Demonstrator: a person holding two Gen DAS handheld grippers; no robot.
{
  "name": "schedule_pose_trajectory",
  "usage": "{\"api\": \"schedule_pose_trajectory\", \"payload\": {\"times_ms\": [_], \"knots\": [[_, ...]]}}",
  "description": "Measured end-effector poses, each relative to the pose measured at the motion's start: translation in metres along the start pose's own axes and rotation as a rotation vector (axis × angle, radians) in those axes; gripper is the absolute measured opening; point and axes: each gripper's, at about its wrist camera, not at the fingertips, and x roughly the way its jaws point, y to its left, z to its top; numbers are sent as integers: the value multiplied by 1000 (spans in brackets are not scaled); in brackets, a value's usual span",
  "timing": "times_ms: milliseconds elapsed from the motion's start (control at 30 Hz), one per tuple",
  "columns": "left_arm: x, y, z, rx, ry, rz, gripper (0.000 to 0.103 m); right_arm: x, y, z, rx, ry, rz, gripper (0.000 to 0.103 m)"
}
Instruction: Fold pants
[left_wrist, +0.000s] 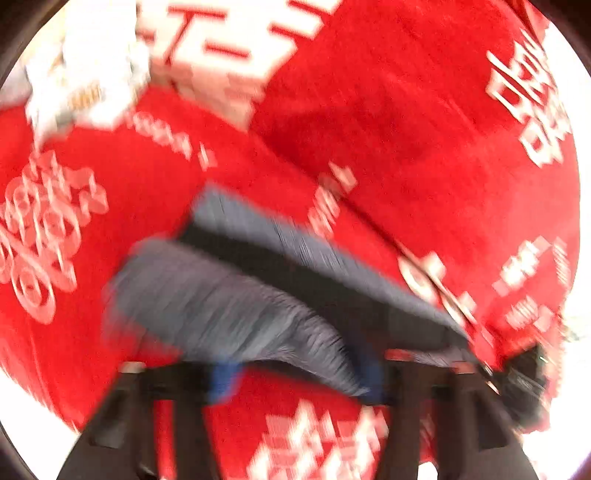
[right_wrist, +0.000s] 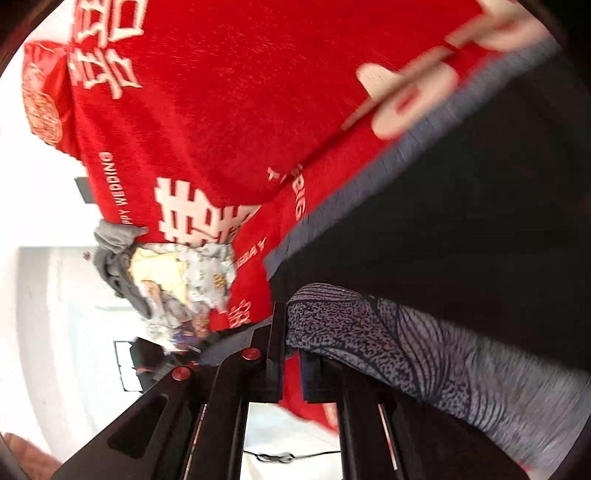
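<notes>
**Folding pants: mid-lift, no finished fold visible**

Right gripper (right_wrist: 291, 354) is clenched on a grey patterned edge of the pants (right_wrist: 424, 258), which run up and rightward from its tips. Left gripper (left_wrist: 295, 369) has its jaws spread; grey fabric hangs between and just ahead of them, grip not confirmed through the blur. Beyond both lies the red printed cloth (left_wrist: 406, 110). Far ahead of the right tongs sits a pile of other clothes (right_wrist: 177, 280). Judgement: early or middle stage, laying flat and stacking remain.
</notes>
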Motion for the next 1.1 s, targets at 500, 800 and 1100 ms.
{"api": "schedule_pose_trajectory", "payload": {"times_ms": [500, 800, 1100], "knots": [[64, 7, 63, 16, -44, 497, 78, 71, -38, 95, 17, 159, -51, 66], [97, -154, -80, 399, 377, 4, 79, -101, -91, 23, 95, 8, -235, 66], [163, -285, -216, 589, 666, -273, 79, -234, -218, -141, 475, -114, -481, 66]]}}
